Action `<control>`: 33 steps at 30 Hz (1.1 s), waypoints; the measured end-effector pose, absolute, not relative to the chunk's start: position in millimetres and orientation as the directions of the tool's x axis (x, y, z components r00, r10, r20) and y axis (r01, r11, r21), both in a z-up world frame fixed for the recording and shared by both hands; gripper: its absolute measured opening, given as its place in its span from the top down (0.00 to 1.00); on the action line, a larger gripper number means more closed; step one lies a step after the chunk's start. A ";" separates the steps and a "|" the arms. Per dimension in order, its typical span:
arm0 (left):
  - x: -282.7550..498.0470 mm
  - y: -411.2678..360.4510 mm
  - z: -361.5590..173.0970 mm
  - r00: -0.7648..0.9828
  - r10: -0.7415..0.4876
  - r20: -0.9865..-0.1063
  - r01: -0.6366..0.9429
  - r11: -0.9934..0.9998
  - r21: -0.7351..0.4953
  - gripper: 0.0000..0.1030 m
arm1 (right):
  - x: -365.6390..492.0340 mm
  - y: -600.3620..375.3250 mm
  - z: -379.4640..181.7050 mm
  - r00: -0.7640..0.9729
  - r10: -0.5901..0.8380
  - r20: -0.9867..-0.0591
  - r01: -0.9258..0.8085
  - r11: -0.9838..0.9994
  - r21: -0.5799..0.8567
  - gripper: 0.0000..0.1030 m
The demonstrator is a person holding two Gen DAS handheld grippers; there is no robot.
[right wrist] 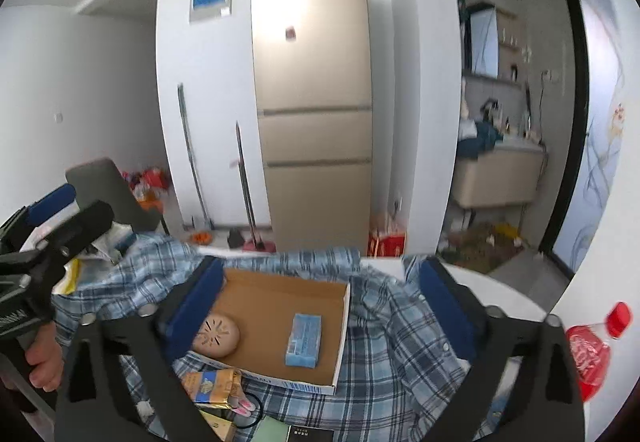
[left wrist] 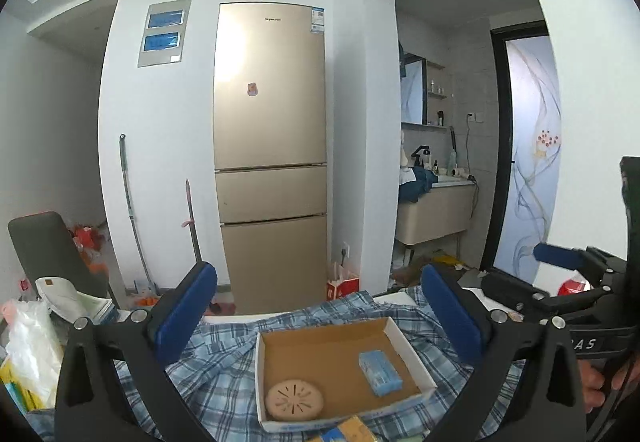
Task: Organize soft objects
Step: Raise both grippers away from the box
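Beside the box, only right wrist shows yellow packet.

Blue sponge and round beige pad apart inside shallow cardboard tray on rumpled plaid shirt

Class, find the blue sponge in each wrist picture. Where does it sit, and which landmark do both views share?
Left wrist: blue sponge in the cardboard tray, lower right of centre.
Right wrist: sponge in the tray's right half, lower centre.
Shared landmark: gold fridge.
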State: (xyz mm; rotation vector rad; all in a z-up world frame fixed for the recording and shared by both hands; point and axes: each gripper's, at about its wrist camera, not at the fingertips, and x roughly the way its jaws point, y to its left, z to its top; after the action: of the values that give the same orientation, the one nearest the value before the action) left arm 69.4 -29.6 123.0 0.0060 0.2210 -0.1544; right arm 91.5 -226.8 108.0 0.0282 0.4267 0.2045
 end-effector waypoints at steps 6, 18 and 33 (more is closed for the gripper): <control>28.0 -35.2 122.0 0.968 -0.099 -0.230 0.105 0.994 0.015 0.00 | 56.4 -238.7 108.6 0.908 0.205 -0.364 -0.187 0.979 0.084 0.01; -21.3 -40.9 72.7 0.948 -0.136 -0.288 0.129 0.991 -0.044 0.00 | 33.5 -257.6 62.4 0.865 0.223 -0.450 -0.184 0.974 0.130 0.01; 24.2 -38.6 -22.8 0.792 -0.164 -0.587 0.102 0.985 -0.138 0.00 | 46.3 -251.8 2.3 0.785 0.222 -0.578 -0.164 0.975 0.152 0.01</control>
State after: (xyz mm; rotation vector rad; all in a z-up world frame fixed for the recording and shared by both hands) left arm 24.2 -38.6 -22.8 -0.1011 0.6405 -0.1434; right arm 46.3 -251.8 2.3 0.0957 0.6343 0.2087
